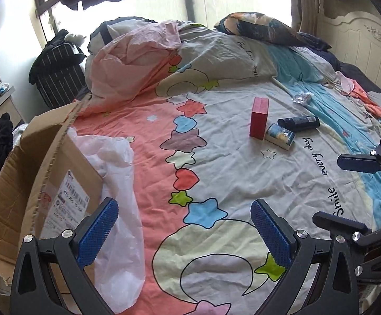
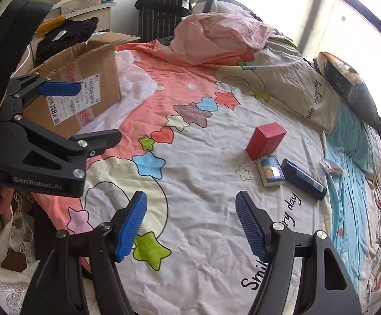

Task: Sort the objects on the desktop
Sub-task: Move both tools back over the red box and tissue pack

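Both grippers empty, items untouched on the quilt.
We judge the red box [image 2: 265, 141], standing on end against the small printed pack [image 2: 270, 171] beside the dark tube [image 2: 304, 175], may topple on soft bedding if nudged. Left gripper [image 1: 184, 233] and right gripper [image 2: 190, 225] hover wide apart, well short; cardboard box [image 2: 85, 89] far left.

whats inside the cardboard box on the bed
The cardboard box is open at the top, with white plastic wrap spilling out of it onto the bedsheet. Its walls and flaps hide the inside, so nothing else in it can be seen.
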`<state>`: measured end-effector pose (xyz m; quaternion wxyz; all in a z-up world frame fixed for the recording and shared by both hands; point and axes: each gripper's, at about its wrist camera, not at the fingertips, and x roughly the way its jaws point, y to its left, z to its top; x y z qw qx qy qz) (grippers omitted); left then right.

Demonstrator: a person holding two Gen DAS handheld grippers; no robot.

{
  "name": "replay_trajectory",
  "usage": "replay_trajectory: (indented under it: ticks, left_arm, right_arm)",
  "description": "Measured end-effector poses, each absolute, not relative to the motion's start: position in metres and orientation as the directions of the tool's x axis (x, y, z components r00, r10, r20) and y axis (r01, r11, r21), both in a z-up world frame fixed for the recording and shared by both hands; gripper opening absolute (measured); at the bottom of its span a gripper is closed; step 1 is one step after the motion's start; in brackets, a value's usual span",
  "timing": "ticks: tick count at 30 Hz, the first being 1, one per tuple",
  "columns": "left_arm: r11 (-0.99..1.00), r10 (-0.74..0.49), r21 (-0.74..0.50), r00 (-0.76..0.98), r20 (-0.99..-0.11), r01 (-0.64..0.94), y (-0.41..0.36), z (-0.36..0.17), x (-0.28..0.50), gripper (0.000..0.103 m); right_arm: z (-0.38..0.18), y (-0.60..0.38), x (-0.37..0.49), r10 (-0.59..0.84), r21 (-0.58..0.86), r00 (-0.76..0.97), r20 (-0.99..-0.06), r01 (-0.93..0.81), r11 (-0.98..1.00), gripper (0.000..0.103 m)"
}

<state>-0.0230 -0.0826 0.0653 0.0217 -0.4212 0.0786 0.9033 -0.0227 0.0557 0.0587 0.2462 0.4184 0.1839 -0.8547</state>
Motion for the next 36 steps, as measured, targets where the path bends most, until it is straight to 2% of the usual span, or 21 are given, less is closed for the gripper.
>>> replay_trajectory:
  ticks: [10,16,27,36]
  left_arm:
    - [-0.974,-0.003,0.139,-0.599,-0.801,-0.181,-0.028,0.027,-0.058,0.103]
    - [-0.974,0.033,0.108,-0.593,-0.804,-0.201,-0.008,0.012,-0.086,0.103]
    - [-0.945,-0.019,0.211,-0.605,-0.796,-0.248,0.023,-0.017,-0.126,0.103]
    - [-0.945,0.016,0.179,-0.584,-0.812,-0.275,0.028,-0.031,-0.154,0.103]
  right_arm:
    - [0.031,0.117,-0.050,-0.176,-0.127,-0.548,-0.818,0.470,-0.874,0.066]
    - [0.018,0.130,-0.064,-0.136,-0.169,-0.572,-0.809,0.447,-0.879,0.066]
    - [-0.006,0.140,-0.106,-0.170,-0.170,-0.569,-0.805,0.496,-0.851,0.066]
    - [-0.019,0.145,-0.135,-0.208,-0.130,-0.548,-0.810,0.514,-0.848,0.066]
